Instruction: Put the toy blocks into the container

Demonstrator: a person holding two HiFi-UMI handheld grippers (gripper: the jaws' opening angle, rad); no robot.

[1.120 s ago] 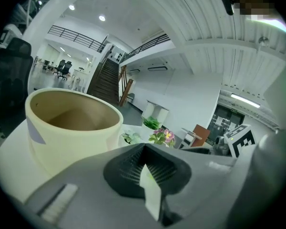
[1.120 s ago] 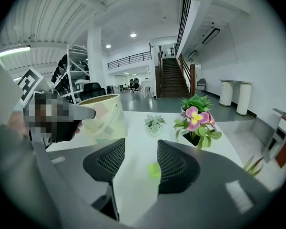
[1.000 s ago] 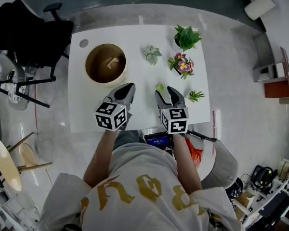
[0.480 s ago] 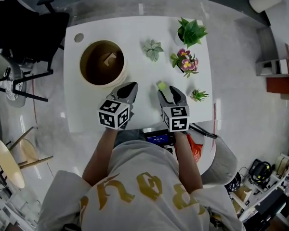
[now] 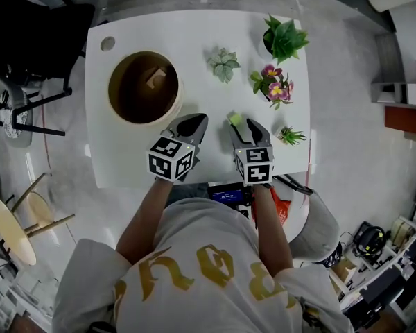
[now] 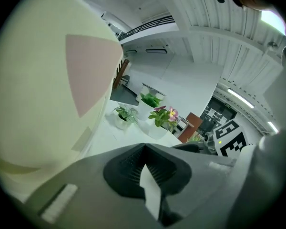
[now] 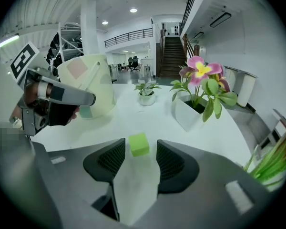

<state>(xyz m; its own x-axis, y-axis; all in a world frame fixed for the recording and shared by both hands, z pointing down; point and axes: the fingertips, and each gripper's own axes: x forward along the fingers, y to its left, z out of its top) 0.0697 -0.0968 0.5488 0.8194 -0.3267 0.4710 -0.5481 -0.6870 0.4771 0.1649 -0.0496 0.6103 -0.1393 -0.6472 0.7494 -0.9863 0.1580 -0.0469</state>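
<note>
Green block (image 7: 139, 144) on the white table (image 5: 194, 37), untouched at the tips of the spread jaws of the right gripper (image 5: 243, 126) and partly covered from above; left gripper (image 5: 196, 120), jaws pressed together, beside the round container (image 5: 177, 94), whose wall blocks its view; potted plants (image 5: 272, 85) beyond.

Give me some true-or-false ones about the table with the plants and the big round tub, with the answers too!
1. The green block lies on the white table, outside the round container. True.
2. The right gripper is squeezing the green block. False: its jaws stand apart, and the block sits by their tips, untouched.
3. The round container is empty. False: a wooden block lies inside.
4. The potted plant with flowers has pink blooms. True.
5. The left gripper holds a block. False: its jaws are together, with nothing between them.
</note>
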